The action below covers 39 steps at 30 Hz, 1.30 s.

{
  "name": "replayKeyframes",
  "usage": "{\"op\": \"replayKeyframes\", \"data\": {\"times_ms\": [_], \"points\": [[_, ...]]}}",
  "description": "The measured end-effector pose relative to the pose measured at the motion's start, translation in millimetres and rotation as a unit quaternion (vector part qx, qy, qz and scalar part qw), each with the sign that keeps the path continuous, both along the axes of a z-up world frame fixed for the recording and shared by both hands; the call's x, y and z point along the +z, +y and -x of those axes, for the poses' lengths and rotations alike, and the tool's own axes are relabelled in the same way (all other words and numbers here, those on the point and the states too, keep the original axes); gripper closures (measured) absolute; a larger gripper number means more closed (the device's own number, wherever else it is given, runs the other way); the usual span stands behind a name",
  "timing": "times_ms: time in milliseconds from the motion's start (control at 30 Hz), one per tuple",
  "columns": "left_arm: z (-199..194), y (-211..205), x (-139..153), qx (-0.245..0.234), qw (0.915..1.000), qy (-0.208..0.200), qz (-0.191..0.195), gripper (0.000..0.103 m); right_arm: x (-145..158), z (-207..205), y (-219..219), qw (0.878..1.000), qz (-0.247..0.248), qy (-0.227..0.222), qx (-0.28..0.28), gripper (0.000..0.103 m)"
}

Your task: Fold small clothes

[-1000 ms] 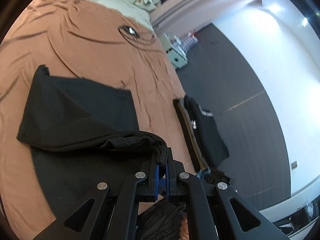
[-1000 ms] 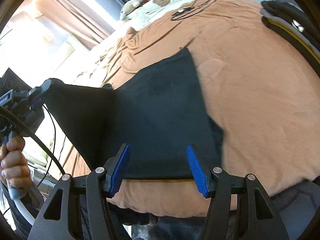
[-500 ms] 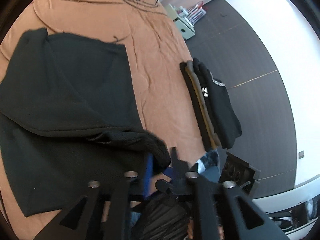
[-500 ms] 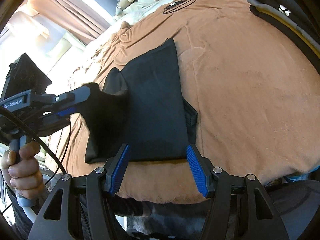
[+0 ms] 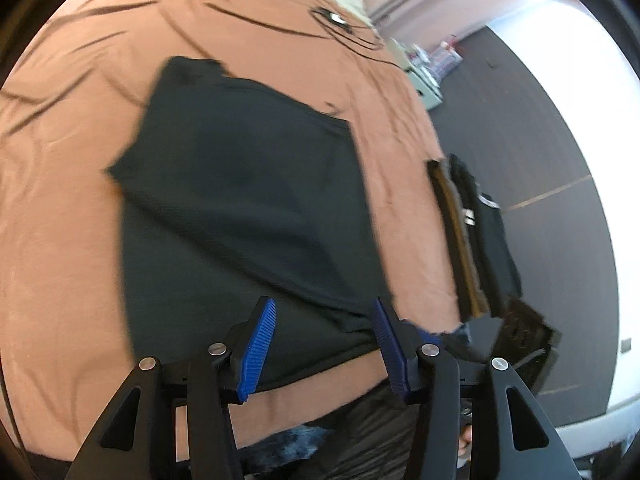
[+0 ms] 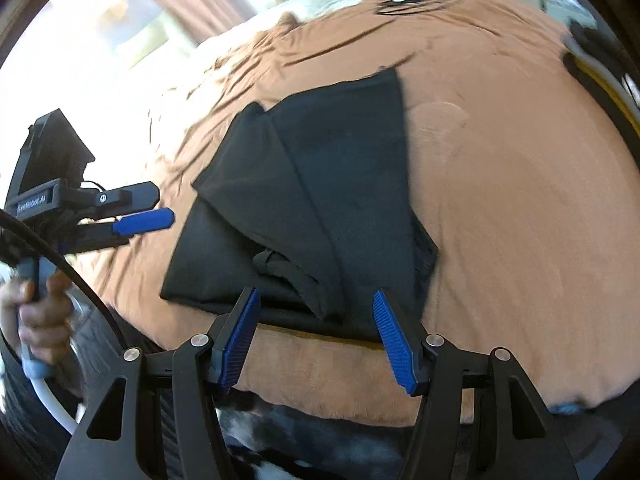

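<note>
A second ago a fold of the black garment (image 5: pixel 240 208) was pinched in the left gripper (image 5: pixel 322 344) — now its jaws have just been opening, nothing is held between them, and the garment lies folded on the brown bedspread (image 5: pixel 60 200). The right gripper (image 6: pixel 316 336) is kept spread and empty, as before, above the garment's near edge. "GenRobot.AI" is read on the left gripper's body in the right wrist view — the person's hand (image 6: pixel 38 312) is wrapped round its handle.
</note>
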<state>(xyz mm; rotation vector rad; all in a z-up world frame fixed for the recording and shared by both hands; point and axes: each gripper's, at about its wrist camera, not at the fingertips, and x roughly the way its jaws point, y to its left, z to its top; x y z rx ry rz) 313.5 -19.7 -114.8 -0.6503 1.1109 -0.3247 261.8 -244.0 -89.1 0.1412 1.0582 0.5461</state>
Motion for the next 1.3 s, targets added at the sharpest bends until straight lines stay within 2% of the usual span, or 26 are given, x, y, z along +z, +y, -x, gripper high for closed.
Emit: {"op": "replayKeyframes", "data": {"times_ms": [300, 500, 600, 733, 800, 867, 933, 1000, 1100, 1300], "points": [[21, 38, -26, 0.045, 0.9985, 0.03, -0.007, 0.051, -2, -23, 53, 0.992, 0.102, -0.007, 0.073, 0.046], [30, 46, -38, 0.05, 0.9977, 0.044, -0.013, 0.051, -11, -35, 77, 0.986, 0.141, -0.014, 0.09, 0.046], [33, 42, -45, 0.045, 0.9972, 0.052, -0.031, 0.051, -18, -40, 85, 0.982, 0.163, -0.012, 0.097, 0.046], [34, 34, -55, 0.035, 0.9959, 0.061, -0.058, 0.051, -13, -42, 83, 0.983, 0.157, -0.023, 0.087, 0.048], [34, 33, -56, 0.033, 0.9953, 0.06, -0.068, 0.052, -8, -46, 75, 0.986, 0.148, -0.027, 0.072, 0.054], [34, 31, -56, 0.031, 0.9947, 0.061, -0.076, 0.054, -6, -50, 65, 0.989, 0.139, -0.024, 0.054, 0.066], [33, 30, -56, 0.031, 0.9944, 0.062, -0.08, 0.054, -6, -54, 55, 0.99, 0.131, -0.018, 0.04, 0.071], [33, 31, -57, 0.034, 0.9946, 0.062, -0.076, 0.054, -6, -54, 52, 0.991, 0.124, -0.014, 0.039, 0.071], [34, 32, -57, 0.035, 0.9948, 0.061, -0.073, 0.054, -8, -50, 56, 0.991, 0.12, -0.007, 0.065, 0.071], [37, 35, -57, 0.033, 0.9951, 0.059, -0.073, 0.054, -18, -50, 71, 0.981, 0.164, -0.006, 0.101, 0.071]]}}
